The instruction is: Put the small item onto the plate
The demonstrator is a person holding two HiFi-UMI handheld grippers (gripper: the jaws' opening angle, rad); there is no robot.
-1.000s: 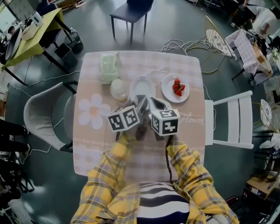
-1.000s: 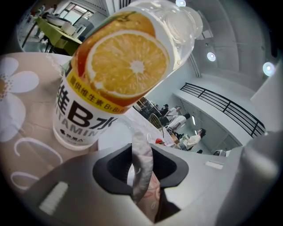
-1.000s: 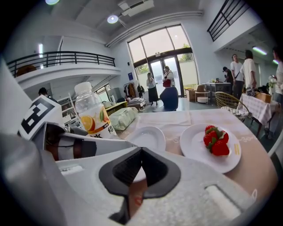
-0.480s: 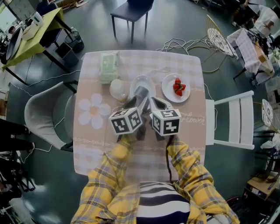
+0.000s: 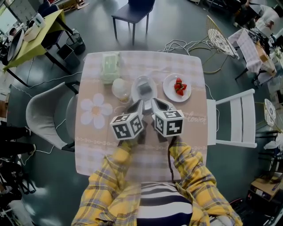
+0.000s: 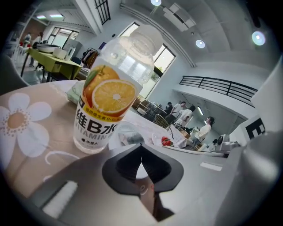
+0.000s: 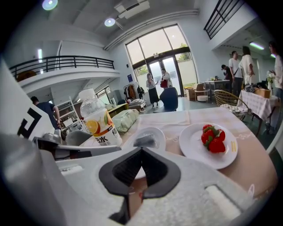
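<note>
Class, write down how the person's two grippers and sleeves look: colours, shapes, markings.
The left gripper and right gripper are pale grey, each with dark ribbed pads and a white cube bearing black square markers. A dark cable trails from the right one. The sleeves are yellow plaid.

Grey polished floor (image 5: 177,26), loose cables (image 5: 181,44) trailing beyond the square counter (image 5: 88,150) in pale checked cloth. Dark chair (image 5: 132,11) at its far edge; white slatted chair (image 5: 234,119) on the person's right, grey shell chair (image 5: 46,114) on the left. Yellow-green table (image 5: 33,42) off in the corner. Tall glazed doors (image 7: 161,57), bright daylight. Railed mezzanine (image 7: 62,62). Round ceiling lamps (image 7: 109,22) lit.
</note>
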